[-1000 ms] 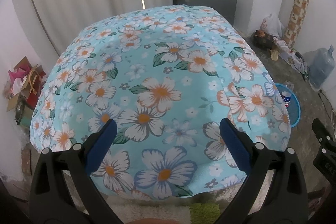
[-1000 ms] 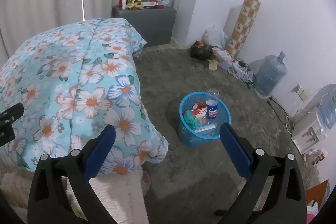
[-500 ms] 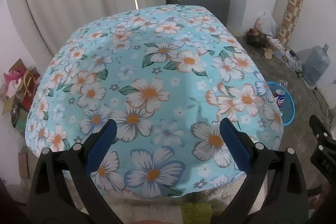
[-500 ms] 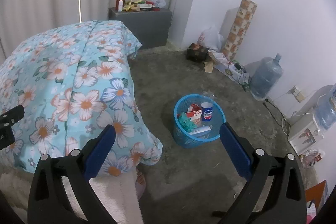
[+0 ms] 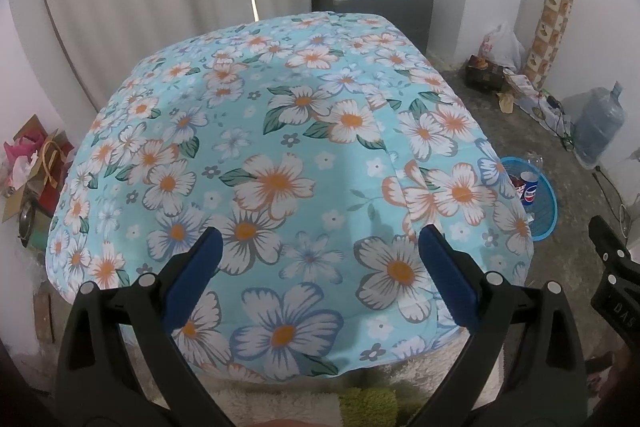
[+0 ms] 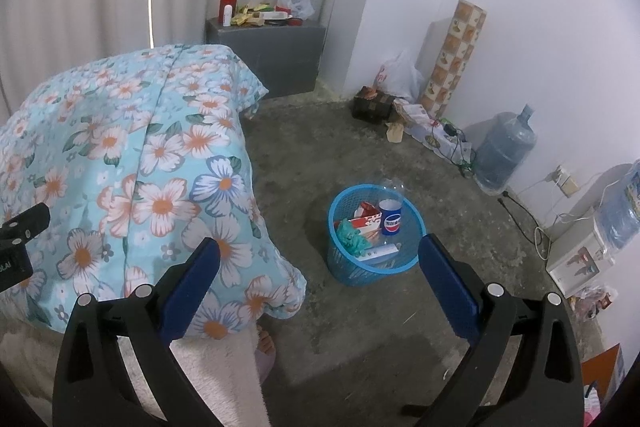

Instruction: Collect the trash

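A blue mesh trash basket [image 6: 412, 259] stands on the concrete floor beside the bed, holding a Pepsi can [image 6: 390, 222], a red-and-white wrapper, a green bag and a white tube. My right gripper [image 6: 319, 269] hovers open above the floor, empty, with the basket between its fingers in the view. The same basket [image 5: 545, 205] peeks out past the bed's right edge in the left wrist view. My left gripper [image 5: 317, 261] is open and empty over the foot of the floral blue bedspread [image 5: 280, 163]. The right gripper's side shows at the left view's right edge.
A grey cabinet [image 6: 276, 49] at the back carries a red flask, wrappers and a plastic bag. Along the right wall are a patterned roll [image 6: 454, 57], a white bag, a dark box, cables and a water jug [image 6: 504, 151]. Bags and boxes [image 5: 34, 167] sit left of the bed.
Both grippers have pulled back and risen a little; the bed and basket look smaller and farther off. Both stay open and empty.
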